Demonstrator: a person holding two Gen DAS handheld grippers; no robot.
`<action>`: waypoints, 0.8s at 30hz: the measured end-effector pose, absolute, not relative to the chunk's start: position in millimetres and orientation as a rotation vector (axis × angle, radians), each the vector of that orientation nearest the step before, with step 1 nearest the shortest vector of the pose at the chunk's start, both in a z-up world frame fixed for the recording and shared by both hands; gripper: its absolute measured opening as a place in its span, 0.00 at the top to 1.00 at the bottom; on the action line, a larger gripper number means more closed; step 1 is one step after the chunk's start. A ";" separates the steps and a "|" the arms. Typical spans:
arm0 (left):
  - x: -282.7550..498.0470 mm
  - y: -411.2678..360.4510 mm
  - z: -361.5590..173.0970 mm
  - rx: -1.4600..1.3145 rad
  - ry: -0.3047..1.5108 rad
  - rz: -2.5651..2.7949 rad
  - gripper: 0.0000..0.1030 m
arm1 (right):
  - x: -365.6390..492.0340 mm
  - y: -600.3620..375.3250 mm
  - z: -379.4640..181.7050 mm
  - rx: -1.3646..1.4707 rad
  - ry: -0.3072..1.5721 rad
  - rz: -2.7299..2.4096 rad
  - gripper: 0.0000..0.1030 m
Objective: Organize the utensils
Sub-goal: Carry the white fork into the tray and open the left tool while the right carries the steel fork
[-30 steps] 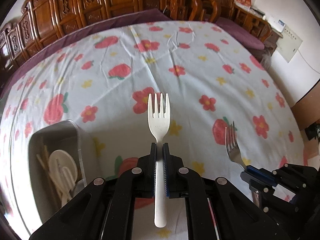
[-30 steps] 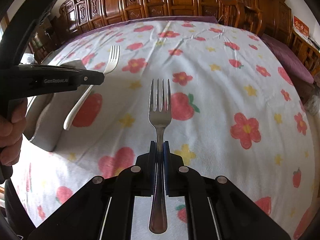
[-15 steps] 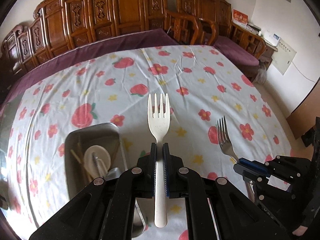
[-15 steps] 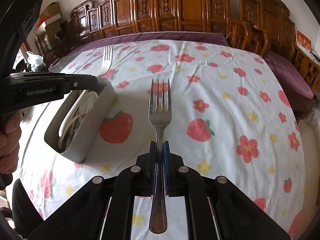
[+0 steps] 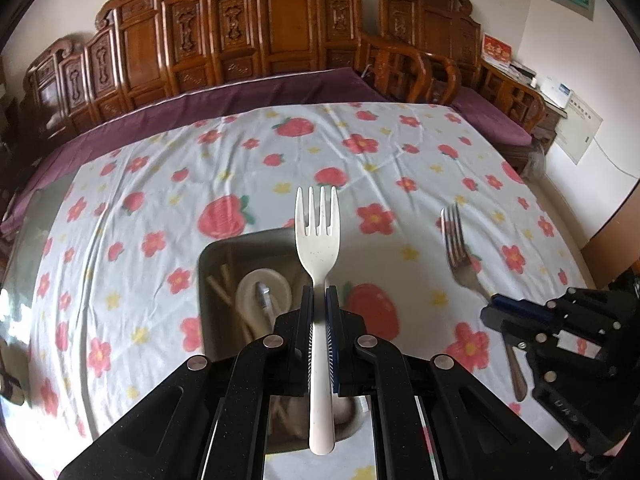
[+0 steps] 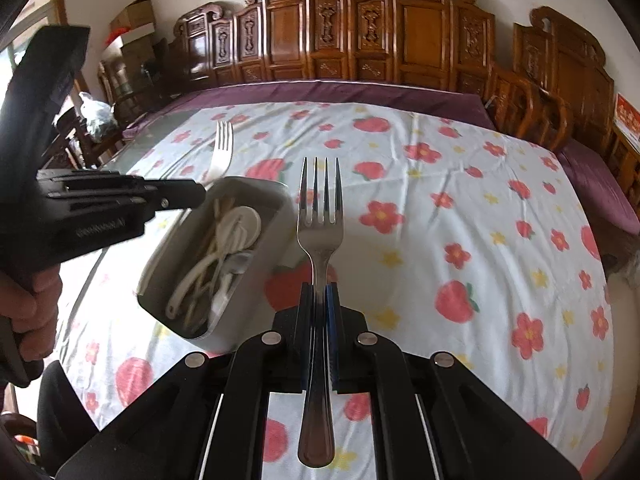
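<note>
Although both forks are already gripped, they will likely handle very differently. Left: the metal tray [image 5: 208, 264], a matte grey rectangular bin with rounded corners, stands on the strawberry-and-flower tablecloth [image 5: 160, 184] and holds pale plastic utensils, a round white spoon bowl and what look like wooden chopsticks. Centre: the left gripper [image 5: 319, 320] is clamped tight on the neck of the white plastic fork [image 5: 318, 240], tines pointing forward over the tray's near right part, handle trailing back between the jaws. This fork is judged light, slightly flexible and speckled matte, so it should not slip; a hold just behind the head keeps it from pivoting. Right: the right gripper [image 6: 319, 308] is likewise closed fully on the neck of the steel fork [image 6: 320, 216], held in the air above the cloth just to the right of the tray. Polished and rigid, it is judged heavier and more slippery; its long handle may lever against the ribbed pads. Neither item is fragile. The cloth is soft and creased, over a purple underlay before carved wooden chairs [image 5: 280, 32].
</note>
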State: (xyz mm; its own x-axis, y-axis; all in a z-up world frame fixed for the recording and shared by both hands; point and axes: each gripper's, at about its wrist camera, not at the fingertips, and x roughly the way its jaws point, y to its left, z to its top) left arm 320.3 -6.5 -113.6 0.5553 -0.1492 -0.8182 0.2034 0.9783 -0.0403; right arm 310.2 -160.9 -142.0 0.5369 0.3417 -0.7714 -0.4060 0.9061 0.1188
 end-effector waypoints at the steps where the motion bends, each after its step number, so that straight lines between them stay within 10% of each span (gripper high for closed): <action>1: 320.0 -1.6 -115.8 0.056 0.965 -0.204 0.95 | 310.4 -155.8 -140.9 -0.079 0.898 0.453 0.92; 24: 325.8 46.9 -162.4 -0.016 1.044 -0.159 0.95 | 321.8 -95.9 -131.7 -0.103 0.893 0.531 0.92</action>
